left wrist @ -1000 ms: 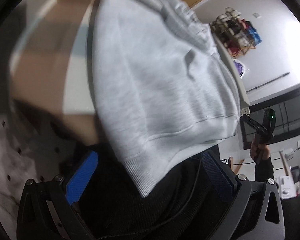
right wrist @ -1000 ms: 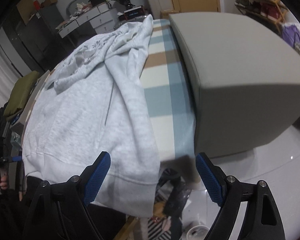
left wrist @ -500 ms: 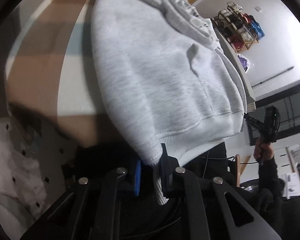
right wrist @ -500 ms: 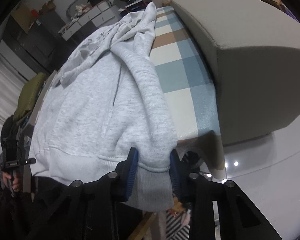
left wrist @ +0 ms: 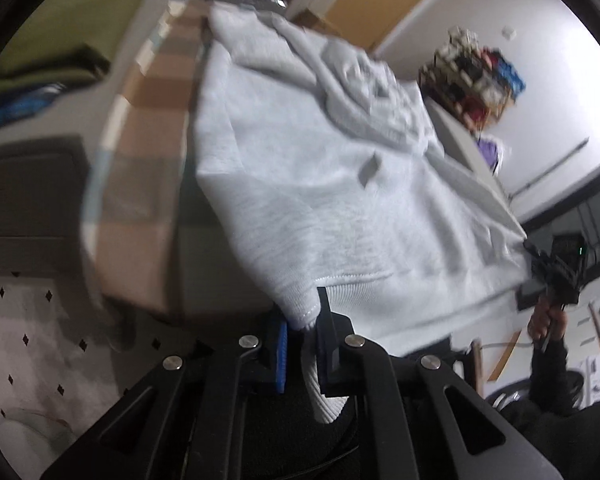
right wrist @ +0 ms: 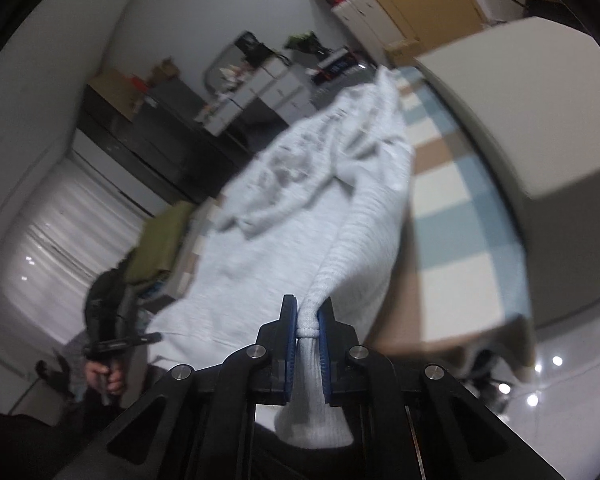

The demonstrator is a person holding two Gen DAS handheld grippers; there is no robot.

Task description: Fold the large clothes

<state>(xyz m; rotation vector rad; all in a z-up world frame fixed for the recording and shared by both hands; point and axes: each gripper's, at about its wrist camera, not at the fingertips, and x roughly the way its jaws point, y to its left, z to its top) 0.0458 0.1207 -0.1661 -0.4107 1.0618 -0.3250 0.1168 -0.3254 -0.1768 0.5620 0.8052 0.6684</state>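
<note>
A light grey sweatshirt [left wrist: 320, 184] lies spread on a table with a checked cloth [left wrist: 148, 120]. My left gripper [left wrist: 302, 320] is closing its jaws on one corner of the ribbed hem, and the pads press on the cloth, which bunches between them. My right gripper [right wrist: 308, 316] is also closing, with the opposite hem corner of the sweatshirt [right wrist: 300, 216] pinched and pulled taut up from the checked cloth [right wrist: 452, 208]. Each wrist view shows the other gripper in a hand at the far hem end: the right one [left wrist: 556, 268], the left one [right wrist: 116, 344].
A big grey cushioned block [right wrist: 520, 100] stands on the table to the right of the sweatshirt. A green cushion [left wrist: 72, 32] lies beyond the left edge. White drawers [right wrist: 268, 92] and a cluttered shelf [left wrist: 476, 80] line the walls.
Both grippers went from wide open to closed on the sweatshirt's hem corners. Both have then risen, lifting the hem off the table edge and stretching it.
</note>
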